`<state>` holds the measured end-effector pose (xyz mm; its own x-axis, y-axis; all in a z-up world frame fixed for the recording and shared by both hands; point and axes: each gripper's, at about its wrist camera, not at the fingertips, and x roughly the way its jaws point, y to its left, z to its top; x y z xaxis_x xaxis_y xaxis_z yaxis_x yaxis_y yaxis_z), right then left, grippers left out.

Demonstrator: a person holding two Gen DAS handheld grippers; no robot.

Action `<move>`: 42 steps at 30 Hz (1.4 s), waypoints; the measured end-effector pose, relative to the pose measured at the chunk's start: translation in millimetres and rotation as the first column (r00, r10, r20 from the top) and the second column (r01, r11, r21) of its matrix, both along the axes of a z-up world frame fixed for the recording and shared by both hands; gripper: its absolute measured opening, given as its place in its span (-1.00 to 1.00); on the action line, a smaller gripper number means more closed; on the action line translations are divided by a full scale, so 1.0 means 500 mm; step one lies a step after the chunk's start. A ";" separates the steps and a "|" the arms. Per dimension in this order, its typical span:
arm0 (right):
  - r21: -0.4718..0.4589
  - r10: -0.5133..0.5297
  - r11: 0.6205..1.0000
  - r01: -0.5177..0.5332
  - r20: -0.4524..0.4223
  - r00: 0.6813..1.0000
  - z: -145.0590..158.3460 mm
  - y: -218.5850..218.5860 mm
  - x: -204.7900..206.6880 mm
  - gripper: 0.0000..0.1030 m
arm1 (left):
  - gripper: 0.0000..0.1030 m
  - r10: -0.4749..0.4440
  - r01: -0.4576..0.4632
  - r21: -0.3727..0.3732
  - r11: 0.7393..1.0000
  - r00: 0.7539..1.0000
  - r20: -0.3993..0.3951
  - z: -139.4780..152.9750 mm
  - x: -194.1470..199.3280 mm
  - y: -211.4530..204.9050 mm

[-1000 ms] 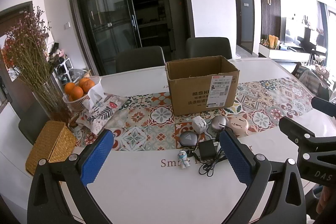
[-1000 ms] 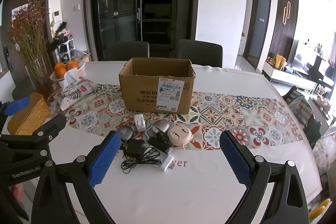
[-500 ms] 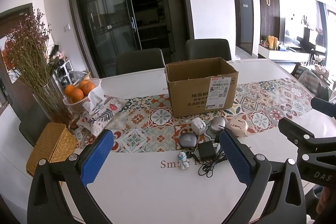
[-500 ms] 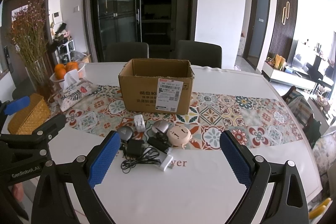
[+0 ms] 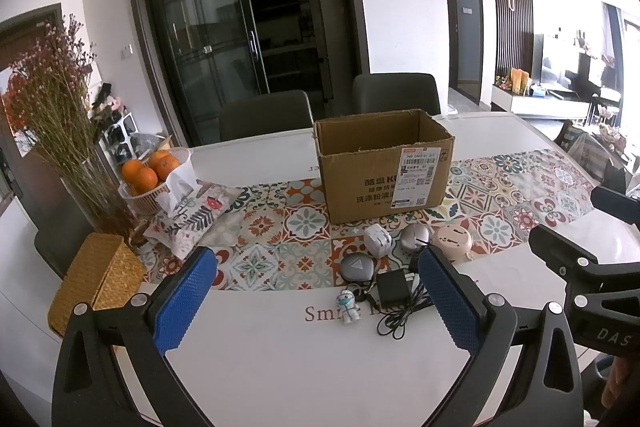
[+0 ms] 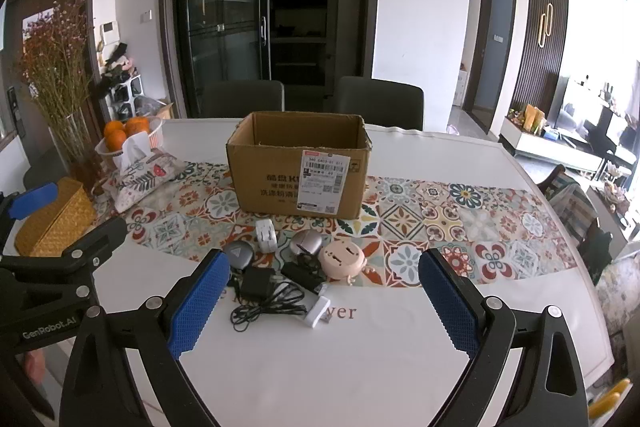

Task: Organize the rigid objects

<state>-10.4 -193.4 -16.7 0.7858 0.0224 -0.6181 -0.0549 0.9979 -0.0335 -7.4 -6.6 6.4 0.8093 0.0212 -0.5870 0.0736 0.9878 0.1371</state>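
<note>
Where tiled runner [image 6: 440, 223] crosses white table [image 6: 360, 355], cardboard box [image 6: 298, 163] sits w/ chairs [image 6: 378, 99] behind.

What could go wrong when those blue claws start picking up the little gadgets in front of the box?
The black charger trails a loose tangled cord that lies against the white plug, so lifting it could drag neighbours along. The round pink gadget and grey pods sit packed together, so an open gripper may nudge several at once. The tiny astronaut figure stands upright and could topple.
</note>
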 end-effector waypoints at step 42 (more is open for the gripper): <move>0.027 0.252 0.967 -0.252 -0.207 0.945 -0.223 0.149 0.168 0.33 | 1.00 0.198 -0.198 0.022 0.980 0.952 -0.233 -0.223 0.086 0.124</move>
<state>73.6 -119.0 -128.5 0.6091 0.2029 -0.7667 -0.3100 0.9507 0.0054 35.6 55.1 -105.1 0.6299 0.1663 -0.7586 -0.0941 0.9860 0.1380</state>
